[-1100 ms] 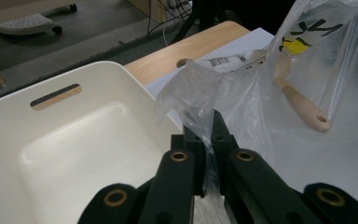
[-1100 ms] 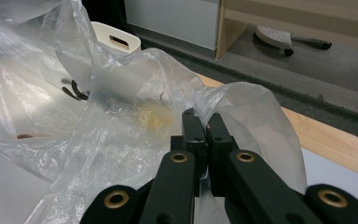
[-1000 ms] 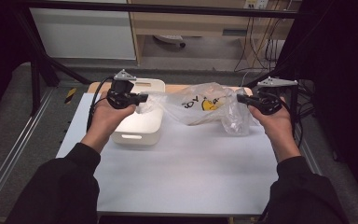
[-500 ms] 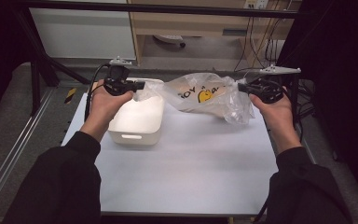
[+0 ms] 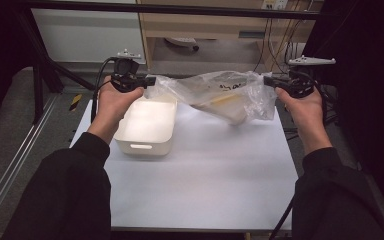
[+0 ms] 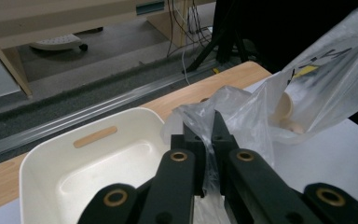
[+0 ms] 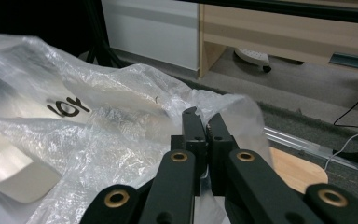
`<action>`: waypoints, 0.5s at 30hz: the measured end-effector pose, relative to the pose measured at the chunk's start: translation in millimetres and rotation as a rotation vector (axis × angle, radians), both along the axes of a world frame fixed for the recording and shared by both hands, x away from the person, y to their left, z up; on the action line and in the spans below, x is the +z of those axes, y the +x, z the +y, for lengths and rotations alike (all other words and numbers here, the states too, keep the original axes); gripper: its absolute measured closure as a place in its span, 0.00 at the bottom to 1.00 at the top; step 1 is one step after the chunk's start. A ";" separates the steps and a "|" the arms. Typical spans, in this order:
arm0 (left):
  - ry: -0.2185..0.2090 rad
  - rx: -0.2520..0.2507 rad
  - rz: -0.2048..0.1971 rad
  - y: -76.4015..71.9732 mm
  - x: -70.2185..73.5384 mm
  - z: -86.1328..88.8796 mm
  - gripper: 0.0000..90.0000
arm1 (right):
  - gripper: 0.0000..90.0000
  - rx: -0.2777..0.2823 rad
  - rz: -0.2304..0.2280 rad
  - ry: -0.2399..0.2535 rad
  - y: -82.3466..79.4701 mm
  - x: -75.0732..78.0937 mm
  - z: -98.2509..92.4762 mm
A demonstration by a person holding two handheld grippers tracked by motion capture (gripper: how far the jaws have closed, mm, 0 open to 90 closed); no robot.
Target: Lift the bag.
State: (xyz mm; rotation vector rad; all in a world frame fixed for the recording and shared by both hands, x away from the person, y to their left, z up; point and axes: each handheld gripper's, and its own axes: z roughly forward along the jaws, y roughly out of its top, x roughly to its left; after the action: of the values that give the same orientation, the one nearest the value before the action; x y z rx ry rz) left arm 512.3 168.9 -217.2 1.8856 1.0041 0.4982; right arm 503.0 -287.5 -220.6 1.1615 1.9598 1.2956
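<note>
Fingers (image 6: 223, 135) stretch plastic bag (image 5: 215, 95) lengthwise, left-to-right.

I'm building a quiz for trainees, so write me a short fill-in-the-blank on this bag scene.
1. Both claws are clamped on a clear plastic ____.
2. The left claw and right claw hold the bag stretched above the ____.
3. Below the left claw sits a white, empty ____.
4. The print on the bag is black and ____.

Missing words: bag; table; tub; yellow
</note>
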 end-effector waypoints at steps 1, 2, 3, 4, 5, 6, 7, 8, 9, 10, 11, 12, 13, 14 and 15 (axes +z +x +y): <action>-0.005 0.004 0.001 1.1 0.8 0.1 1.00 | 1.00 -0.002 -0.003 0.001 0.6 2.0 -0.7; -0.007 0.007 0.001 2.1 1.5 0.3 1.00 | 1.00 -0.004 -0.006 0.002 1.2 4.0 -1.1; -0.013 0.011 0.002 3.2 1.9 0.2 1.00 | 1.00 -0.007 -0.008 0.003 1.8 5.8 -1.3; -0.019 0.013 0.004 3.7 2.2 0.0 1.00 | 1.00 -0.009 -0.009 0.005 2.1 7.3 -1.6; -0.021 0.015 0.003 4.1 2.5 -0.2 1.00 | 1.00 -0.009 -0.012 0.009 2.5 8.3 -1.4; -0.021 0.016 0.002 4.3 2.6 -0.5 1.00 | 1.00 -0.010 -0.012 0.009 2.6 9.1 -1.2; -0.022 0.017 0.002 4.4 2.8 -1.0 1.00 | 1.00 -0.009 -0.015 0.007 2.9 9.5 -1.0; -0.019 0.018 0.000 4.6 3.3 -1.5 1.00 | 1.00 -0.010 -0.014 0.003 3.2 10.0 -0.8; -0.015 0.022 -0.005 5.0 4.0 -1.9 1.00 | 1.00 -0.011 -0.013 0.004 3.5 10.7 -0.6; -0.015 0.027 -0.010 5.3 4.9 -2.3 1.00 | 1.00 -0.012 -0.016 0.005 4.1 11.7 -0.8; -0.019 0.030 -0.015 5.8 6.1 -2.3 1.00 | 1.00 -0.013 -0.018 0.004 4.8 13.3 -1.1; -0.026 0.036 -0.023 6.1 7.6 -2.3 1.00 | 1.00 -0.016 -0.021 0.005 5.3 15.2 -1.2; -0.031 0.045 -0.036 6.0 9.4 -2.4 1.00 | 1.00 -0.017 -0.027 0.008 6.0 17.4 -1.7; -0.040 0.050 -0.051 6.0 11.5 -2.4 1.00 | 1.00 -0.021 -0.030 0.010 6.5 19.8 -2.1; -0.047 0.058 -0.064 6.1 13.7 -2.4 1.00 | 1.00 -0.025 -0.036 0.011 7.2 22.3 -2.5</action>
State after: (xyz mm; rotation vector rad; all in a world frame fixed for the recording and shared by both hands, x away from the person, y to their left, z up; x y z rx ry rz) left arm 518.4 166.5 -203.5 1.7923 1.0217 0.5602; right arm 510.2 -290.0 -198.3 1.1567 1.9091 1.3069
